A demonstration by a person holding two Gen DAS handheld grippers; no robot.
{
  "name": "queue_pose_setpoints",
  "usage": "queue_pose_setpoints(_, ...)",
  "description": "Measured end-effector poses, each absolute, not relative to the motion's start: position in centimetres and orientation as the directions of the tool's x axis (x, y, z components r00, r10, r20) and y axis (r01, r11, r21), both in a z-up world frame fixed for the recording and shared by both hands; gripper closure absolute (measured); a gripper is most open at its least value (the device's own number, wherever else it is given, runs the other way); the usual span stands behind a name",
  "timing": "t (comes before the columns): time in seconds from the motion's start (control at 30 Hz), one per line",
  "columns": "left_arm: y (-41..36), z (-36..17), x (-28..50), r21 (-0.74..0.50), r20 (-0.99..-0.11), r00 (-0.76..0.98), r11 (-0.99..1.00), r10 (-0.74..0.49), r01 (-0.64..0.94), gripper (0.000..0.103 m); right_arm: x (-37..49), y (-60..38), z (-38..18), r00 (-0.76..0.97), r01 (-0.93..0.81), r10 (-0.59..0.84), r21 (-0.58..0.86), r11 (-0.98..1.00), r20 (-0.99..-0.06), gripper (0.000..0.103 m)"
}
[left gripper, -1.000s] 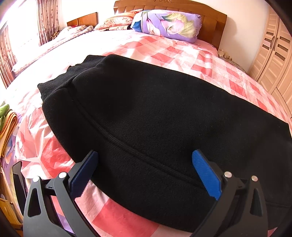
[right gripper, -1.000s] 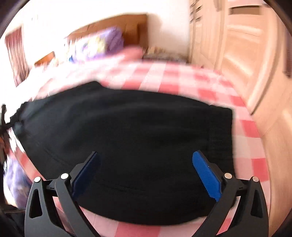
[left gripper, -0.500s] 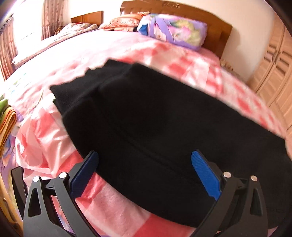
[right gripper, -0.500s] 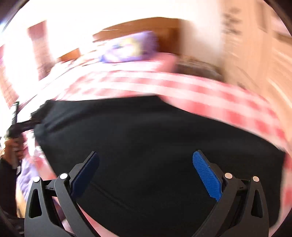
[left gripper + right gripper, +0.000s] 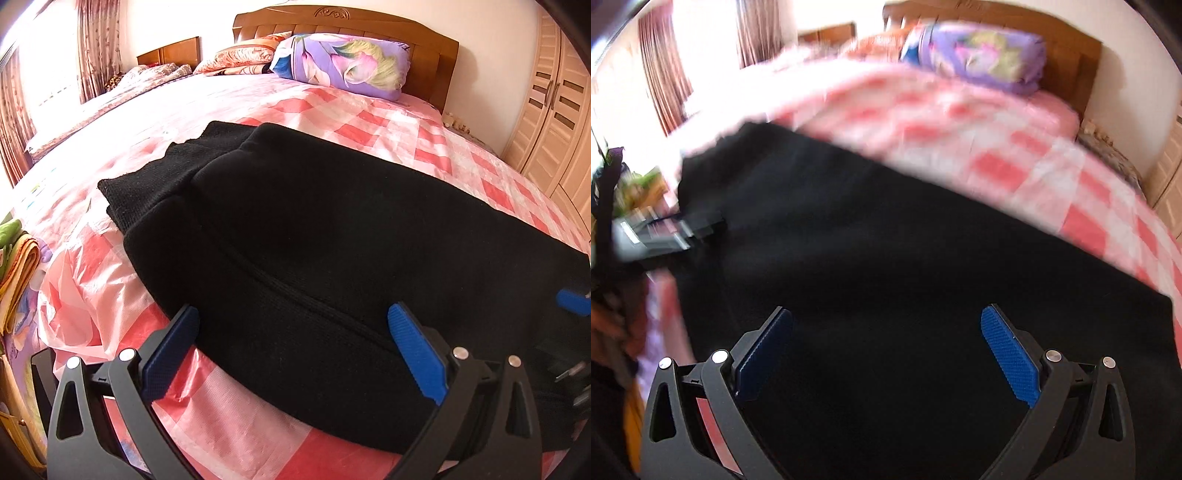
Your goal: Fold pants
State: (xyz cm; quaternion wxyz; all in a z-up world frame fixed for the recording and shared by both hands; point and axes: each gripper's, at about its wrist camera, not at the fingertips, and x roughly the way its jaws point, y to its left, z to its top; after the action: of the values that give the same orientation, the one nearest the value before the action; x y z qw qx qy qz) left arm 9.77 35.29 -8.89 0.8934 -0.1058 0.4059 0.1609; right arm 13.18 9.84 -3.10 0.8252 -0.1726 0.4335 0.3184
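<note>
My left gripper [image 5: 291,345] and right gripper [image 5: 886,347] both hang spread wide, holding nothing, over the black pants [image 5: 332,229]. I see them folded double, ribbed cuffs stacked, on the pink checked bed [image 5: 369,122]; pillow [image 5: 343,62] beyond.

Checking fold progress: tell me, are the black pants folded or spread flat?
Folded: the black pants lie doubled, ribbed cuffs stacked at one end.
</note>
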Motion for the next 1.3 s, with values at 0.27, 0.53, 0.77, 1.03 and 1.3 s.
queue_pose_setpoints(0.27, 35.2, -8.9, 9.6, -0.059, -0.754, 0.625, 0.928, 0.200, -0.368, 0.001, 12.0, 9.2, -3.4, 0.398, -0.690, 0.351, -0.024, 0.724, -0.848, 0.004)
queue_pose_setpoints(0.53, 35.8, -8.3, 8.2, -0.116, -0.761, 0.631, 0.926, 0.149, -0.359, 0.001, 11.3, 6.2, -3.2, 0.351, -0.710, 0.377, 0.019, 0.704, -0.857, 0.004)
queue_pose_setpoints(0.77, 36.9, -9.0, 7.7, -0.192, -0.763, 0.640, 0.911, 0.096, -0.366, 0.001, 12.6, 2.8, -1.0, 0.445, -0.622, 0.360, 0.006, 0.783, -0.820, 0.004)
queue_pose_setpoints(1.03, 36.5, -8.1, 7.6, -0.170, -0.765, 0.625, 0.887, 0.156, -0.429, 0.003, 11.7, 2.1, -3.2, 0.415, -0.633, 0.333, -0.006, 0.774, -0.847, 0.004)
queue_pose_setpoints(1.3, 34.9, -3.5, 18.6, -0.277, -0.759, 0.651, 0.921, -0.036, -0.273, 0.002, 11.6, 1.8, -3.5, 0.429, -0.630, 0.356, 0.007, 0.776, -0.830, 0.004)
